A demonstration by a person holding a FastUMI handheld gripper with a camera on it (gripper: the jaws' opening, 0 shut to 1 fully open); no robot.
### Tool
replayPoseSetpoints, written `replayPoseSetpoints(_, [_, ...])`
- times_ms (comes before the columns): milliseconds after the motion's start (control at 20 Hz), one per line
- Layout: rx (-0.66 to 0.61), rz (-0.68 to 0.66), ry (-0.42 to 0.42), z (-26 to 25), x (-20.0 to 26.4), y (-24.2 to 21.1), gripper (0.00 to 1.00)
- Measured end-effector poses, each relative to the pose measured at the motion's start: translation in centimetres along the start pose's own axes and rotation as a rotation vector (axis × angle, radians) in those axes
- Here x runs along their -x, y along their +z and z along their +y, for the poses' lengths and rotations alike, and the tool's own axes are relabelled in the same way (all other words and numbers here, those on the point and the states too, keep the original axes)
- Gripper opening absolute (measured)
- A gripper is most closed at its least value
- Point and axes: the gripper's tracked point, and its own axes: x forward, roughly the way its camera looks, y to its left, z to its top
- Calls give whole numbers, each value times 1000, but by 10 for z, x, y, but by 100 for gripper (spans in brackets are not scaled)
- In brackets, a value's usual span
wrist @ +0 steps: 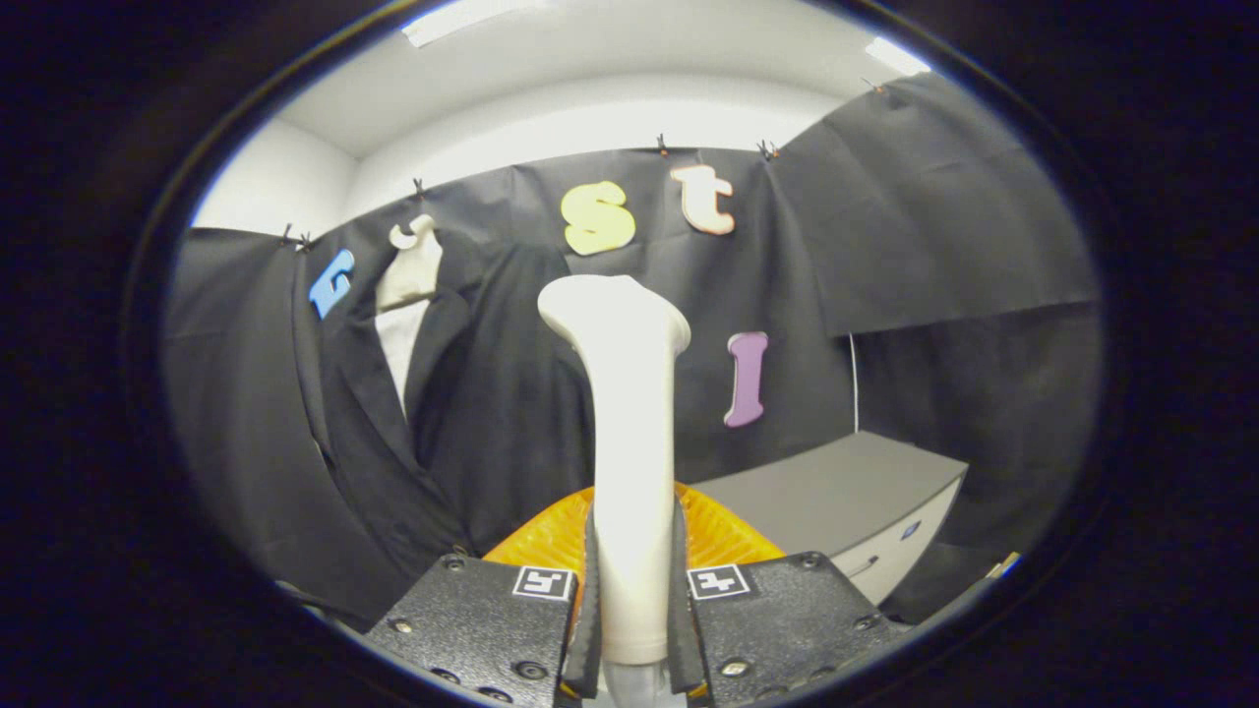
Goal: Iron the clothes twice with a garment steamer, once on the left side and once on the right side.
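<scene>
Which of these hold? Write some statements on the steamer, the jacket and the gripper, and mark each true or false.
1. The gripper is shut on the garment steamer. True.
2. The steamer lies flat on the grey cabinet. False: it stands upright between the fingers.
3. A dark suit jacket hangs beyond the fingers. True.
4. The steamer's head presses on the jacket. False: it is held apart from it.

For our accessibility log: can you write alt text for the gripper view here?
The gripper has both fingers pressed on the handle of a cream plastic garment steamer, which stands upright between them. Beyond it to the left, a dark suit jacket over a white shirt hangs on a form; a grey cabinet stands to the right.
</scene>
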Motion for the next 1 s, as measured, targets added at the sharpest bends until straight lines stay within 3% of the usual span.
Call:
replayPoseSetpoints(400, [75, -228, 77, 84, -40, 67, 29])
replayPoseSetpoints(550, [142, -326, 60, 107, -52, 92, 30])
replayPoseSetpoints(700, [208, -359, 44, 130, -65, 88, 29])
replayPoseSetpoints(1000, [290, -281, -24, 146, -106, 56, 29])
